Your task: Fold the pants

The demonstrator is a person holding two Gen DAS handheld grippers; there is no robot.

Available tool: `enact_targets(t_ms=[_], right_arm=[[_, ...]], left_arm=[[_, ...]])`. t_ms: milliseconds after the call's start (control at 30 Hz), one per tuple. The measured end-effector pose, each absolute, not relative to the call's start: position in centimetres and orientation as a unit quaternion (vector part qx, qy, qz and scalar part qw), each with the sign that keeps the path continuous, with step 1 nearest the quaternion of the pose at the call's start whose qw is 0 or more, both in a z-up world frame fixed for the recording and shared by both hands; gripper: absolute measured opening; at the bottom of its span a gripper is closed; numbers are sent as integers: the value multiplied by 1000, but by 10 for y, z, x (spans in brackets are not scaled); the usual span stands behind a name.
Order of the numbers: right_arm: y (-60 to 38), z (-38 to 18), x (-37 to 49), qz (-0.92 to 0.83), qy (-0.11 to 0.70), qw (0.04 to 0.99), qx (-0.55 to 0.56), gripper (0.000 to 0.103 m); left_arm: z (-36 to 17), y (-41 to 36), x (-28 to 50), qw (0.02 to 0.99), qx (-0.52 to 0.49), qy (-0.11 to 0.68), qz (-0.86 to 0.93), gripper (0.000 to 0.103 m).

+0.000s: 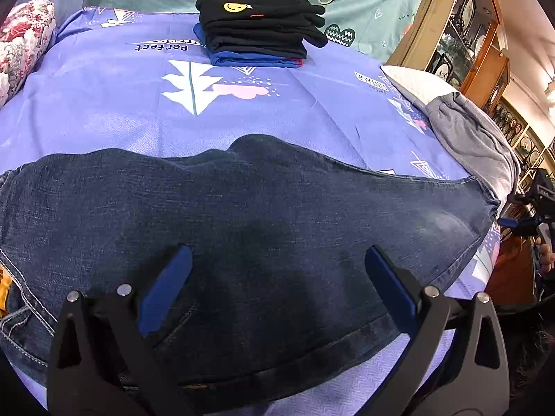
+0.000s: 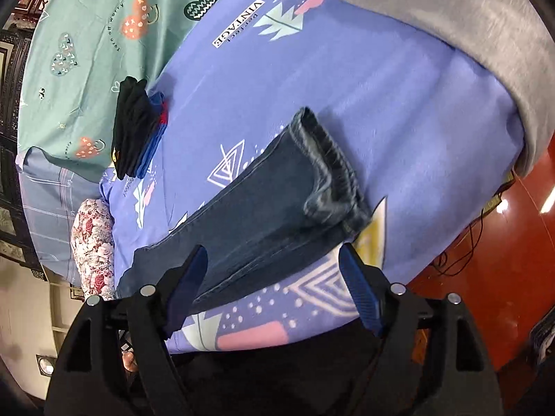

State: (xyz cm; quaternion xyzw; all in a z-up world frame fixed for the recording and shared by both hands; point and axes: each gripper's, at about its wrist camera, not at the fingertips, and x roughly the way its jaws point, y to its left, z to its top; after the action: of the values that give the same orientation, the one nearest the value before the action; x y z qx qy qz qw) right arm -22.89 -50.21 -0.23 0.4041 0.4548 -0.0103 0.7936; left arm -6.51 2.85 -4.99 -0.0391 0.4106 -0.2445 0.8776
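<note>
We judge the step in hand to be taking a fresh hold on the jeans (image 1: pixel 242 208) for the next fold, since they lie lengthwise on the bed (image 1: pixel 104 111) with the legs laid one on the other. To do it well, we would bring each set of fingers down over both layers at once, near the edges, so the lower leg does not slide out; then lift the hem end only a little and carry it straight along the length, keeping the side seams in line.

The left hand-held gripper (image 1: pixel 277 260) stands wide, with nothing between its blue pads. The denim lies directly beneath and ahead of it, running out to both sides, with the waistband and pocket stitching off to its left. Whether the fingertips touch the cloth we cannot quite tell from this angle.

The right hand-held gripper (image 2: pixel 274 260) is also spread wide and holds nothing. The leg end of the jeans (image 2: pixel 277 190) passes under its left finger (image 2: pixel 189 277) and slants up and away to the right, so the hems (image 2: pixel 329 159) lie just ahead of it. Its right finger (image 2: pixel 360 291) sits over bare bedsheet, beside the denim's edge.

A stack of folded clothes (image 1: pixel 256 27) lies well beyond the left hand-held gripper, at the far side of the bed.
</note>
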Motion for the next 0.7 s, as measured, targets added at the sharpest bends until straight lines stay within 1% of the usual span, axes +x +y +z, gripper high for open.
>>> enact_targets(t_ms=[133, 233, 433, 467, 500, 533, 567, 600, 633, 700], right_arm=[[-499, -16, -228, -36, 461, 776, 429, 80], [-498, -15, -223, -65, 441, 783, 434, 81], [-489, -19, -208, -112, 394, 822, 396, 80], [-487, -22, -208, -116, 385, 829, 389, 75], [-485, -24, -208, -119, 378, 835, 381, 65], [-483, -27, -209, -124, 370, 843, 370, 58], [-483, -29, -211, -128, 364, 848, 364, 46], [-484, -29, -214, -127, 353, 853, 362, 26], [-484, -29, -216, -115, 344, 857, 366, 21], [-475, -17, -218, -103, 332, 873, 344, 18]], left_arm=[[-50, 31, -65, 876, -46, 408, -251, 101], [-50, 32, -65, 876, -52, 406, -255, 101], [-50, 39, -65, 873, -74, 399, -269, 101], [-50, 40, -65, 873, -75, 399, -271, 101], [-50, 40, -65, 872, -77, 399, -274, 101], [-50, 40, -65, 871, -78, 399, -275, 101], [-50, 41, -64, 871, -79, 398, -277, 101], [-50, 41, -64, 869, -82, 398, -281, 101], [-49, 42, -64, 869, -85, 397, -283, 101], [-47, 45, -65, 868, -95, 393, -288, 101]])
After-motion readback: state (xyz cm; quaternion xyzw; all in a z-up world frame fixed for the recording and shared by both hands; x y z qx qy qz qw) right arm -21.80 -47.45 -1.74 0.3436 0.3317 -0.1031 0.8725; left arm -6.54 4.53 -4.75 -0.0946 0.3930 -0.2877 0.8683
